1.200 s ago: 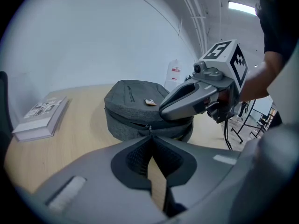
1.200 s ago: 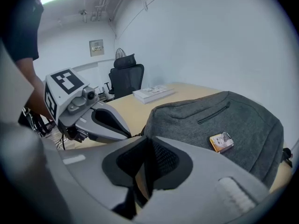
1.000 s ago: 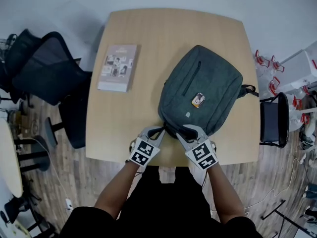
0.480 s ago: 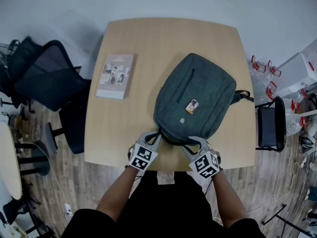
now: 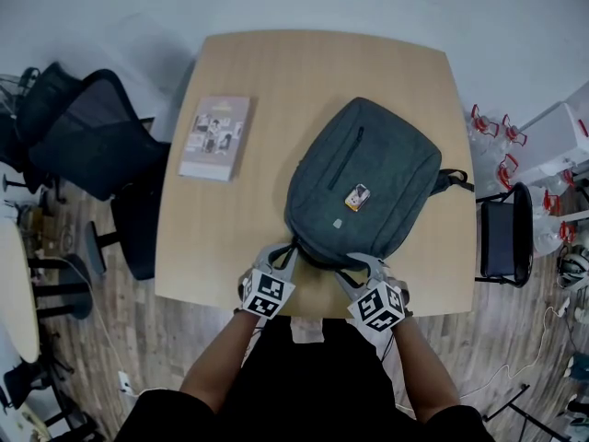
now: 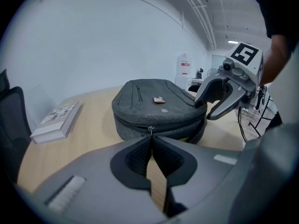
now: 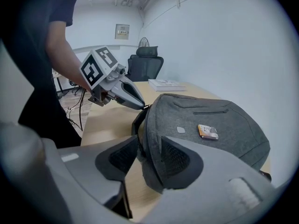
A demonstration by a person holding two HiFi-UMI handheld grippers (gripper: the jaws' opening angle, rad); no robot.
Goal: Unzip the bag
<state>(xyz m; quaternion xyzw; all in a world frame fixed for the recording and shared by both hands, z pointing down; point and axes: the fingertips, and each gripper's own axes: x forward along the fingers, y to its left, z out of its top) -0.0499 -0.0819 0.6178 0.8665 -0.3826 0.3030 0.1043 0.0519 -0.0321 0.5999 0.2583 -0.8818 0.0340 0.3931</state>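
Two grippers work the grey bag (image 5: 368, 178) lying directly ahead of them: the left gripper (image 5: 286, 252) pinches the zipper pull (image 6: 149, 130) at its tips, while the right gripper (image 5: 348, 265), jaws just opening, straddles the bag's near edge.

The person wears a black short-sleeved top (image 5: 304, 376), and its dark sleeve (image 7: 58, 6) ends above the elbow. The left gripper (image 5: 283, 252) and the right gripper (image 5: 357, 265) are alike. Both have light grey moulded shells and long tapering jaws, lined inside with black, finely textured pads (image 6: 138, 157). Each carries a white cube (image 5: 267, 294) printed with black square markers on its faces. Round silvery fittings (image 6: 230, 67) sit on the right gripper's body just under its cube.
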